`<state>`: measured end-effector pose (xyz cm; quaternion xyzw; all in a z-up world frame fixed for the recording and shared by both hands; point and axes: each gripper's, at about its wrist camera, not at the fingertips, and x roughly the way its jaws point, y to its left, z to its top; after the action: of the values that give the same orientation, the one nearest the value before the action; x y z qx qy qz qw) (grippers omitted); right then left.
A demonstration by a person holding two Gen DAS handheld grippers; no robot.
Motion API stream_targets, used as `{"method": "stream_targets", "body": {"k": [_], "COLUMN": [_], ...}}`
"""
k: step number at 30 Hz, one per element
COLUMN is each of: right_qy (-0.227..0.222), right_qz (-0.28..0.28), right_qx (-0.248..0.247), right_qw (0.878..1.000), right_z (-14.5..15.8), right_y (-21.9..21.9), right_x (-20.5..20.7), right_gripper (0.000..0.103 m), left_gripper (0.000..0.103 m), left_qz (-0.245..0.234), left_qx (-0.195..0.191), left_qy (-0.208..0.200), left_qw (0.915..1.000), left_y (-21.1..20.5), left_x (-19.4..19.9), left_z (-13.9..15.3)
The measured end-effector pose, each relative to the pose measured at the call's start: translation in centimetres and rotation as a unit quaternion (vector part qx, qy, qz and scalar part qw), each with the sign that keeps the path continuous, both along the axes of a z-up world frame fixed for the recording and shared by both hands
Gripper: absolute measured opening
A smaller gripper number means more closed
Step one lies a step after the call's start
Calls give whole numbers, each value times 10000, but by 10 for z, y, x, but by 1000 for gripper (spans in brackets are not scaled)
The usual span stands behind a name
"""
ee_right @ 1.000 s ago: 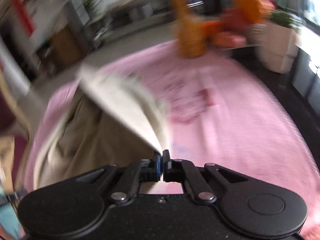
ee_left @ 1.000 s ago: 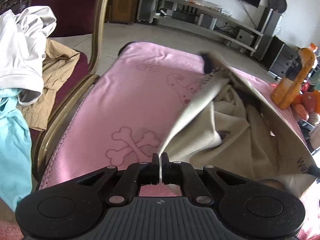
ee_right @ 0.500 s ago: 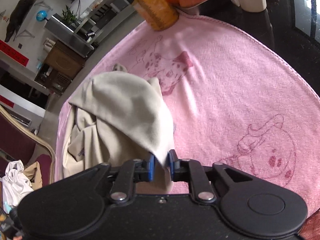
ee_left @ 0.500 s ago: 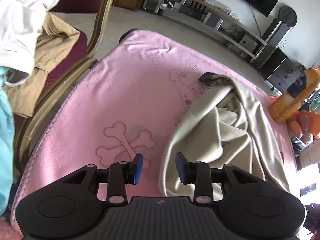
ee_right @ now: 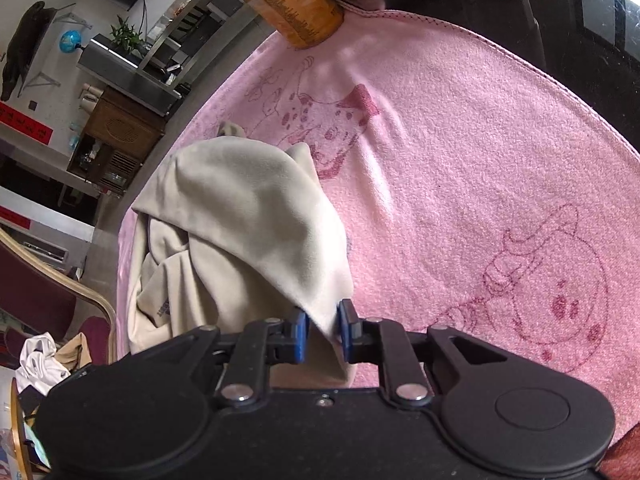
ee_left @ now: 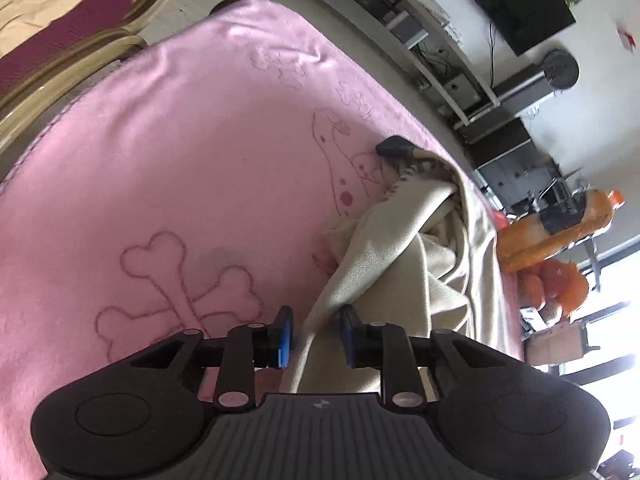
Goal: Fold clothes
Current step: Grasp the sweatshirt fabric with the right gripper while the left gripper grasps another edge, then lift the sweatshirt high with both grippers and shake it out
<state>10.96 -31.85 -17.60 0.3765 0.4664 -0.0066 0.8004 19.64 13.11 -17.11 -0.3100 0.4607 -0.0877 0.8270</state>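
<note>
I see a pink cartoon-print blanket (ee_left: 168,152) covering the surface. An orange bottle (ee_right: 292,8) stands at its edge, beside a maroon chair (ee_left: 68,28).

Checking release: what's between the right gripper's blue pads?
In the right wrist view, a corner of the crumpled beige fleece garment hangs between the open right gripper pads, apparently unpinched.

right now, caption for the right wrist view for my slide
Open right claw straddles a corner of the beige garment on the pink blanket.
</note>
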Motion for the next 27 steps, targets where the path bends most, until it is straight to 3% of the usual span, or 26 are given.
{"method": "stream_targets", "body": {"k": [3, 9, 15, 17, 18, 19, 20, 22, 23, 25, 27], "right_qy": [44, 93, 82, 68, 55, 70, 78, 188, 323, 477, 222], "right_qz": [-31, -109, -153, -147, -161, -189, -238, -452, -575, -719, -657], "right_qx": [14, 68, 67, -61, -194, -417, -542, -70, 476, 1362, 1601], "right_qw": [10000, 9999, 9998, 9998, 9997, 9989, 9982, 9988, 9967, 9869, 9847], "right_z": [-2, -6, -7, -6, -4, -2, 0, -4, -9, -9, 22], "right_y": [-1, -3, -3, -3, -2, -1, 0, -5, -8, -9, 1], "right_x": [2, 4, 3, 3, 3, 4, 4, 3, 7, 19, 33], "right_gripper": [17, 28, 28, 25, 10, 3, 3, 3, 3, 2, 2], "left_gripper": [20, 0, 0, 0, 0, 0, 0, 0, 0, 0, 0], "left_qz": [-99, -225, 46, 141, 189, 227, 256, 271, 266, 369, 503], "left_qx": [-1, -28, 309, 429, 489, 507, 492, 327, 152, -119, -367], "left_qy": [41, 9, -312, -416, -468, -496, -506, -432, -355, -623, -1011], "left_qw": [9999, 9997, 9990, 9981, 9975, 9972, 9972, 9982, 9989, 9973, 9929], "left_y": [-5, -10, -8, -8, -8, -8, -7, -6, -7, 0, 11], "left_x": [5, 3, -14, -20, -24, -27, -30, -33, -31, -42, -55], "left_z": [-3, -3, 13, 22, 27, 32, 37, 49, 57, 91, 131]}}
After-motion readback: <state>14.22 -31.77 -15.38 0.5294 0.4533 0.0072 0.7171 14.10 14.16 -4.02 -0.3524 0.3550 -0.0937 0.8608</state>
